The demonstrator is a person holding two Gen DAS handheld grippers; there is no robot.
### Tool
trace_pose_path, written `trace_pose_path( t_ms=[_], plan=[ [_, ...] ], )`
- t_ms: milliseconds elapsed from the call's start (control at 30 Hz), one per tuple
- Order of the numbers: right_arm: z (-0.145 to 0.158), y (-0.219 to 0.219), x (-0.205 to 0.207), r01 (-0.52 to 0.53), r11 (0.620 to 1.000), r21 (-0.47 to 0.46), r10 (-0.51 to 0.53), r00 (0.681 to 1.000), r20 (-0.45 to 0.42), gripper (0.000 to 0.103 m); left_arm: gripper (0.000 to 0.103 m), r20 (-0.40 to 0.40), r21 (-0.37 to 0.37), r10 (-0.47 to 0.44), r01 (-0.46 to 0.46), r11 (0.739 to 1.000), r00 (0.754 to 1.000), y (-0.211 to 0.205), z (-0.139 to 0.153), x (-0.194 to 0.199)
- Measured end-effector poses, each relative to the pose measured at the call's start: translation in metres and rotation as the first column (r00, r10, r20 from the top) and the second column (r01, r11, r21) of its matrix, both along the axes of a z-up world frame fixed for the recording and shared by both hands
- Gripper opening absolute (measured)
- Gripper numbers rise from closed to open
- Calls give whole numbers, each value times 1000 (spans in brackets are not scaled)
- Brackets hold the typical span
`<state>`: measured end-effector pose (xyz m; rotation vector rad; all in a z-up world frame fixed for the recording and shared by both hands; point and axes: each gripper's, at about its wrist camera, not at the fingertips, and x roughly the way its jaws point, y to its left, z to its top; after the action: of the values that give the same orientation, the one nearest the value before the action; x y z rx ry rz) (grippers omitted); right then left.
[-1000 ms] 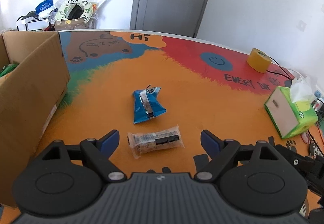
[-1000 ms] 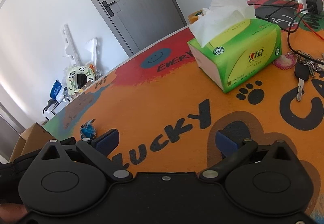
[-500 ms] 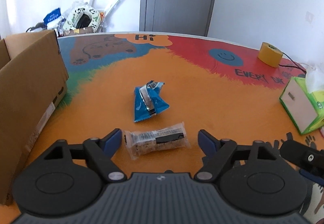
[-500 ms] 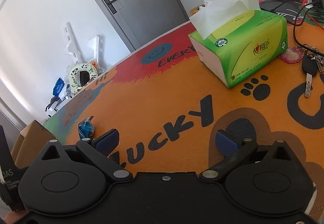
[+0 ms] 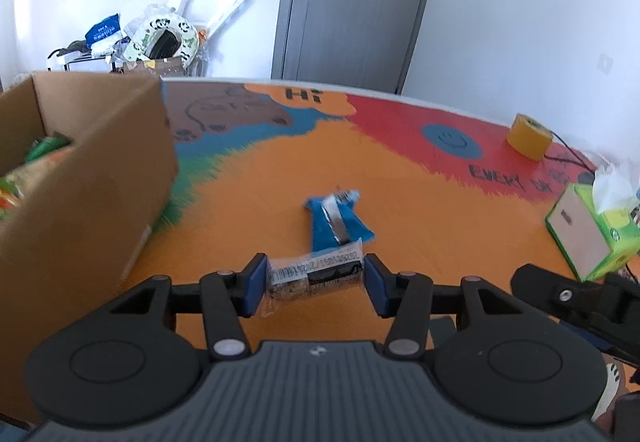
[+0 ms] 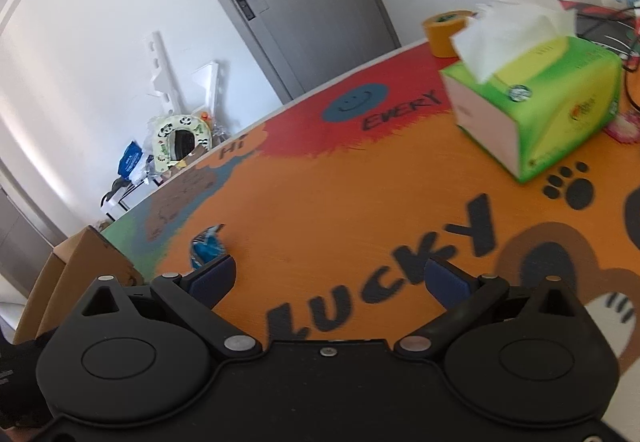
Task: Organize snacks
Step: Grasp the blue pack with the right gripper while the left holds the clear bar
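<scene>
Currently: left gripper narrowed onto clear-wrapped snack bar, lower centre, presumably bound for cardboard box at left. Blue snack packet waits behind. Right gripper wide, empty.

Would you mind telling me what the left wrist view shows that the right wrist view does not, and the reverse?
Only the left wrist view shows the clear-wrapped snack bar clamped in the left gripper, and green packets inside the cardboard box. Only the right wrist view shows the open, empty right gripper, the LUCKY lettering and the black paw print. Both show the blue snack packet, tissue box, yellow tape roll and grey door.
</scene>
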<state>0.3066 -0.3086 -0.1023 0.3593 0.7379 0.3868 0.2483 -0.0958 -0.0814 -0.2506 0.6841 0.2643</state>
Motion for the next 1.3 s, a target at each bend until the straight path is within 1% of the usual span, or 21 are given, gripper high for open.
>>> trace_pose_path(
  t_ms=[100,167,233,367,500,600,700,867,967,1067,1133,1167,1200,1300],
  plan=[
    [3,11,2,-27,1000,3,27,1000,6,96,51,23,-1,-14,14,1000,1000,6,12,-4],
    [4,17,4,-38,999,13,38,999,4,93,51,47,16,-23,22,1000,999,10,21,-6],
    [5,23,8,-46,999,24,46,999,-5,87,51,58,10,-16,15,1000,998,17,28,-6],
    [9,37,12,-73,997,37,73,997,-3,82,51,79,23,-2,0,1000,997,29,37,-5],
    [10,51,19,-103,993,54,104,995,-8,73,51,87,15,0,-2,1000,996,35,37,1],
    [10,62,23,-128,990,61,129,992,-15,71,51,90,6,7,-7,1000,996,40,37,3],
    [7,70,29,-139,988,72,141,989,-33,66,51,92,-4,14,-14,1000,996,44,35,6],
    [2,81,39,-156,984,88,161,986,-44,65,51,103,-14,12,-11,1000,995,49,36,6],
    [-2,90,45,-167,982,90,173,983,-60,60,51,104,-17,16,-14,1000,994,52,36,9],
    [-8,97,50,-181,979,95,189,979,-74,50,51,106,-22,16,-14,1000,994,52,35,11],
    [-13,98,52,-183,978,101,193,976,-98,28,51,107,-26,18,-15,1000,994,52,35,12],
    [-16,97,53,-187,975,122,200,974,-108,23,51,108,-28,18,-15,1000,994,52,35,11],
    [-17,96,53,-186,974,130,202,973,-114,14,51,108,-28,18,-15,999,994,52,35,11],
    [-19,90,50,-176,975,136,191,976,-106,11,51,109,-27,17,-15,1000,994,52,35,10]
  ],
)
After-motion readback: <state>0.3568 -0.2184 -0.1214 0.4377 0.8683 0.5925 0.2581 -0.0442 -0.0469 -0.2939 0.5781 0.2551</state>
